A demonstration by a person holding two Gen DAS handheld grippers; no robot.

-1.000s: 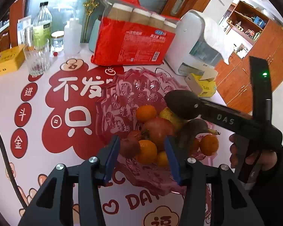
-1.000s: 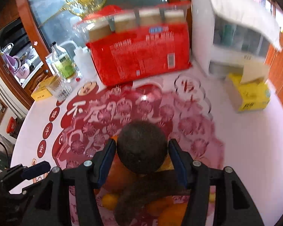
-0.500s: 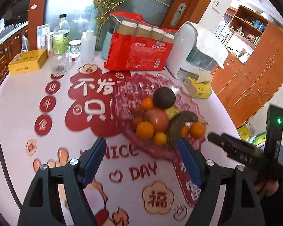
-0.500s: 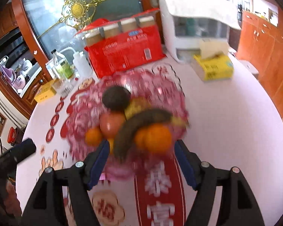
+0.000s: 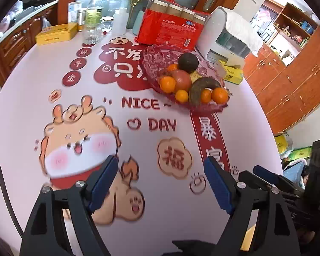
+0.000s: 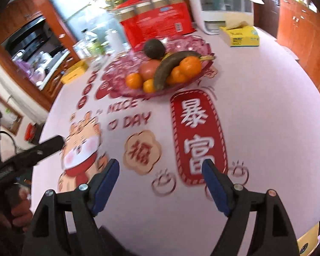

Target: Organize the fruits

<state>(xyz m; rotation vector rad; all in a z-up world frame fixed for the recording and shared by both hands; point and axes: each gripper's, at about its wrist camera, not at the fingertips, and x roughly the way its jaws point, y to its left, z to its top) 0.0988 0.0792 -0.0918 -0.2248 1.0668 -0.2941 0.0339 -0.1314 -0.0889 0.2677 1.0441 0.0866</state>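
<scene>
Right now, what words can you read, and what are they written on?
"NICE" – tablecloth
"DAY" – tablecloth
"福" – tablecloth, cloud badge
"暴富" – tablecloth, red banner
"不发", "只" – tablecloth, partly hidden behind the fruit plate
Red cup pack: print too small.
Yellow box: print too small.

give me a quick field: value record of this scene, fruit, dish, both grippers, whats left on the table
dish: pink glass dish on the printed tablecloth
fruit: all piled in the dish; dark round fruit on top, browned banana, oranges, a red fruit
loose fruit: none visible
left gripper: jaws open, empty, short of the dish
right gripper: jaws open, empty
behind dish: red cup pack, yellow tissue box
</scene>
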